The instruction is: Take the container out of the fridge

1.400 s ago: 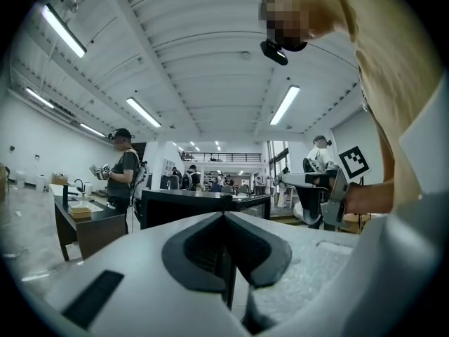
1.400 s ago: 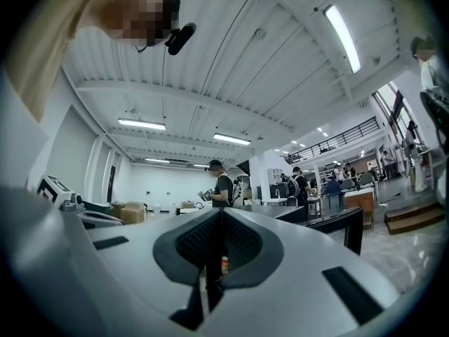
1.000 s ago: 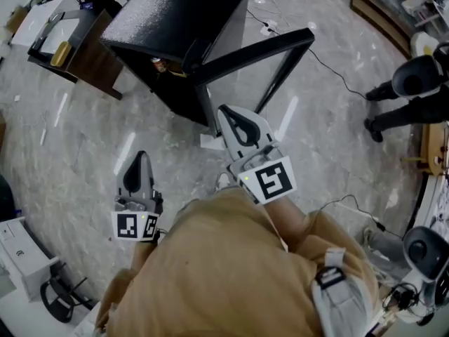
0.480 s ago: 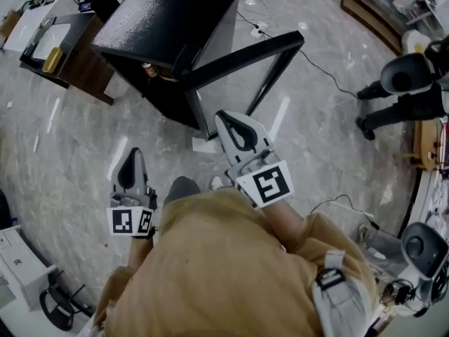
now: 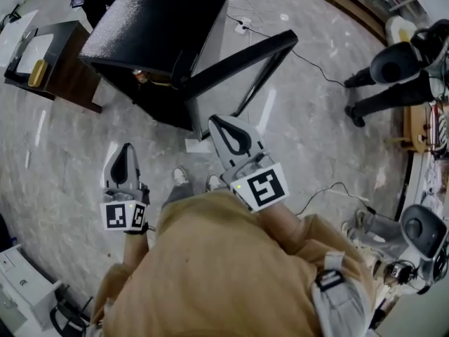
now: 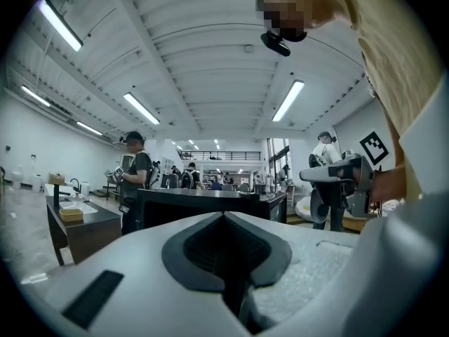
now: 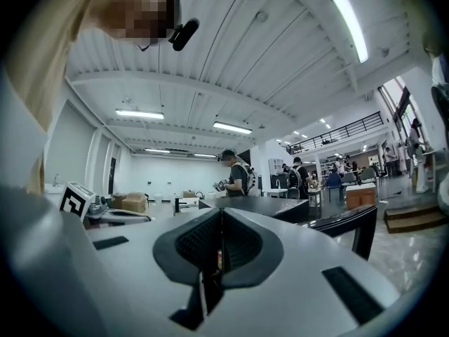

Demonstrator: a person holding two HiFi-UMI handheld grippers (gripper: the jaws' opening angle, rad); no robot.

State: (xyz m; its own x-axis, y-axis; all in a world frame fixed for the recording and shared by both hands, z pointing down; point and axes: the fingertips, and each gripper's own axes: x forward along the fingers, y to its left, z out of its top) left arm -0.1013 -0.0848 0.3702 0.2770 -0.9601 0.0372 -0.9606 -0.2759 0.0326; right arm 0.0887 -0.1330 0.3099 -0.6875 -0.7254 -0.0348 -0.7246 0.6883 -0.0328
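Note:
A small black fridge (image 5: 158,30) stands on the marble floor with its glass door (image 5: 242,58) swung open to the right. At its open front I see a small container (image 5: 140,76), mostly hidden under the fridge's top. My left gripper (image 5: 126,152) hangs shut and empty, well short of the fridge. My right gripper (image 5: 221,123) is also shut and empty, its tip near the door's lower edge. The left gripper view shows shut jaws (image 6: 224,220) facing the fridge (image 6: 203,201). The right gripper view shows shut jaws (image 7: 221,216) with the door (image 7: 347,223) beyond.
A dark side table (image 5: 45,62) with a yellow item stands left of the fridge. Black robot legs (image 5: 389,83) are at the right. Cables (image 5: 319,65) cross the floor, a paper sheet (image 5: 196,144) lies by the door, and a white box (image 5: 17,293) sits lower left.
The person has stepped closer, so the fridge has slid up and left in the head view and shoes now show. Both grippers stay shut and empty.

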